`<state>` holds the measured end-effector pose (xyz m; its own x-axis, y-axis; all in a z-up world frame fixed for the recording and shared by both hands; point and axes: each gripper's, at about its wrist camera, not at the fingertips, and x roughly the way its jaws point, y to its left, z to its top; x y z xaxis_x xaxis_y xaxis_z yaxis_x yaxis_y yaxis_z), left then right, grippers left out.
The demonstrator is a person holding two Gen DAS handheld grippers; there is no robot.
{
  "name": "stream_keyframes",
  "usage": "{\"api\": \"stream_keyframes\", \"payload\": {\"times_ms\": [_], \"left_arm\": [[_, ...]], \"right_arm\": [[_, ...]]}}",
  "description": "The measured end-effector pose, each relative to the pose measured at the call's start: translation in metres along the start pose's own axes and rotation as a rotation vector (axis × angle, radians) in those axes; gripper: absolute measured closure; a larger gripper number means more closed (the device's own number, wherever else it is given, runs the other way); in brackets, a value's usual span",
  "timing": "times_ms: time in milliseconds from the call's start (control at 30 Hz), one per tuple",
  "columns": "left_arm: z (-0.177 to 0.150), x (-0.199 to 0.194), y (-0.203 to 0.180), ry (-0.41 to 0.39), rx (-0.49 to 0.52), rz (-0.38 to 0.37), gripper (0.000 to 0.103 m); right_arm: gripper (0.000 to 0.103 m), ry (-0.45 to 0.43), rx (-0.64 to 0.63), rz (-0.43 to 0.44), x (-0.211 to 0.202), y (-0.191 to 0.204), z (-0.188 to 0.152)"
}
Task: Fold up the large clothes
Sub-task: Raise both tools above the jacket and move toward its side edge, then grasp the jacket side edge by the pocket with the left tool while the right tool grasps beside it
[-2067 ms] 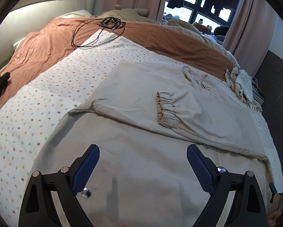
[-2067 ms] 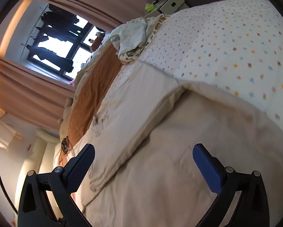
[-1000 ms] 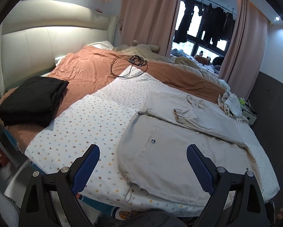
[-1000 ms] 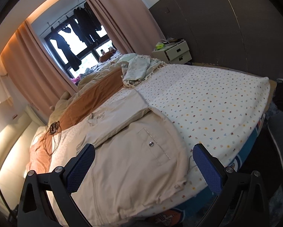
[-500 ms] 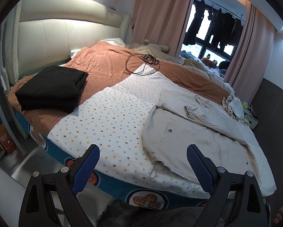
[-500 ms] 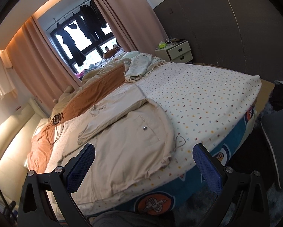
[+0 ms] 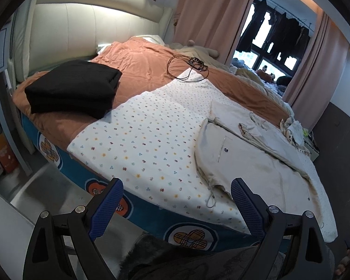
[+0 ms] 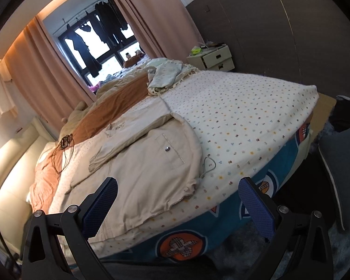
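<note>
A large beige jacket [image 7: 249, 154] lies flat on the dotted white sheet [image 7: 147, 135] of the bed, with one sleeve folded across its chest and a drawstring hanging at its hem. It also shows in the right wrist view [image 8: 151, 163]. My left gripper [image 7: 176, 207] is open and empty, held back from the bed's foot edge, well short of the jacket. My right gripper [image 8: 178, 207] is open and empty, also off the bed, in front of the jacket's hem.
A folded black garment [image 7: 74, 88] sits on the orange blanket [image 7: 142, 67] at the left. A black cable [image 7: 186, 66] lies further back. A crumpled pale cloth [image 8: 165, 77] lies at the far side. A white nightstand [image 8: 212, 58] stands by the dark wall.
Both grippers have pulled back and up from just above the jacket to beyond the bed's foot edge. The whole bed and the floor have come into view. The jacket has not moved.
</note>
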<state>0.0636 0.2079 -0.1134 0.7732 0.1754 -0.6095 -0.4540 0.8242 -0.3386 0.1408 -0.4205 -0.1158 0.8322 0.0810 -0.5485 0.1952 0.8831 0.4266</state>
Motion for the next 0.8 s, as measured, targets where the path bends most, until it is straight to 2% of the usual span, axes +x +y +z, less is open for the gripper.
{"api": "stream_keyframes", "payload": {"times_ms": [167, 233, 300, 400, 500, 600, 800], "left_arm": [[0.001, 0.03, -0.006, 0.043, -0.007, -0.033, 0.011], [-0.001, 0.044, -0.012, 0.075, -0.009, -0.049, 0.016], [-0.002, 0.057, -0.018, 0.108, -0.005, -0.072, 0.025], [-0.006, 0.076, -0.029, 0.131, 0.001, -0.106, 0.027], [-0.005, 0.097, -0.038, 0.175, -0.017, -0.124, 0.036], [-0.002, 0.114, -0.041, 0.191, -0.051, -0.151, 0.037], [0.002, 0.149, -0.042, 0.243, -0.08, -0.139, 0.037]], "right_arm": [[0.0, 0.017, 0.025, -0.019, 0.02, -0.012, 0.009], [0.0, 0.026, 0.061, -0.01, 0.027, -0.022, 0.007], [0.0, 0.038, 0.074, 0.007, 0.035, -0.032, 0.005], [0.002, 0.046, 0.062, 0.016, 0.047, -0.045, 0.003], [0.012, 0.071, 0.064, 0.036, 0.061, -0.055, 0.007], [0.015, 0.074, 0.054, 0.074, 0.071, -0.054, 0.015], [0.015, 0.092, 0.059, 0.084, 0.102, -0.05, 0.028]]}}
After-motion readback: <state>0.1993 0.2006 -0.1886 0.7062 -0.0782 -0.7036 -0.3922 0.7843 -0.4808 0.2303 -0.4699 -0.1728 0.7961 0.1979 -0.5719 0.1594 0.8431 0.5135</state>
